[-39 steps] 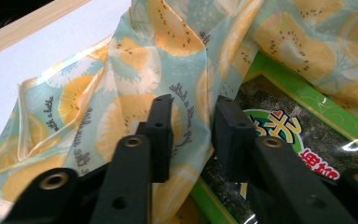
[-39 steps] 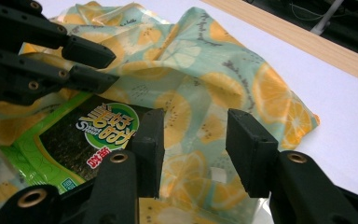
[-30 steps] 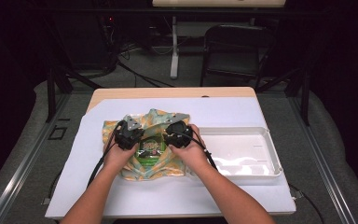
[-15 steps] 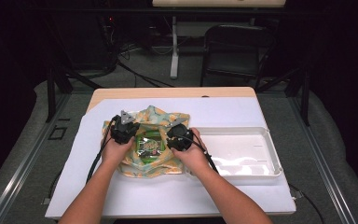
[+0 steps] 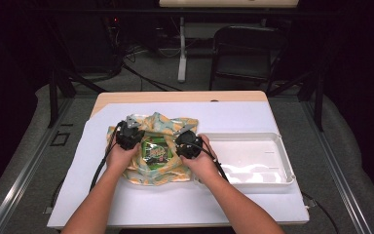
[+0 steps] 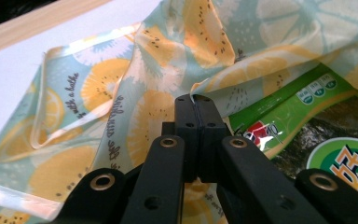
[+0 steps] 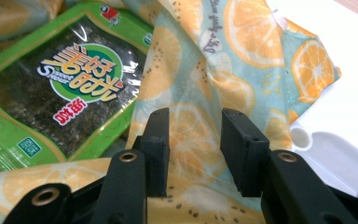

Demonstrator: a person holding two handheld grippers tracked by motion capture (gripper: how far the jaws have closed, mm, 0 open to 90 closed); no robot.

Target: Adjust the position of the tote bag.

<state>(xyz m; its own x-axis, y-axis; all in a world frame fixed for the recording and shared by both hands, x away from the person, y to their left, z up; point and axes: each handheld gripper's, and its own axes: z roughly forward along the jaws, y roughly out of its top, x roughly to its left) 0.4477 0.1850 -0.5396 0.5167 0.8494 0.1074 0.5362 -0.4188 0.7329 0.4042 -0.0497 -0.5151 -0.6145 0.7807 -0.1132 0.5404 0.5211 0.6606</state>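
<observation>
Evidently, the translucent plastic bag printed with orange and lemon slices (image 5: 158, 146) is being pulled apart at its mouth so that the green seaweed snack packet (image 5: 156, 151) inside it is exposed. An edge of the bag film is pinched between the pressed-together fingers of the left gripper (image 6: 196, 100), at the bag's left side. The right gripper (image 7: 193, 133) has just been closing; its fingers are spread, with bag film between them but not yet pressed. The bag lies mid-bench on white paper (image 5: 126, 195). To its right, touching it, stands a shallow white plastic tray (image 5: 282, 161), holding nothing.
</observation>
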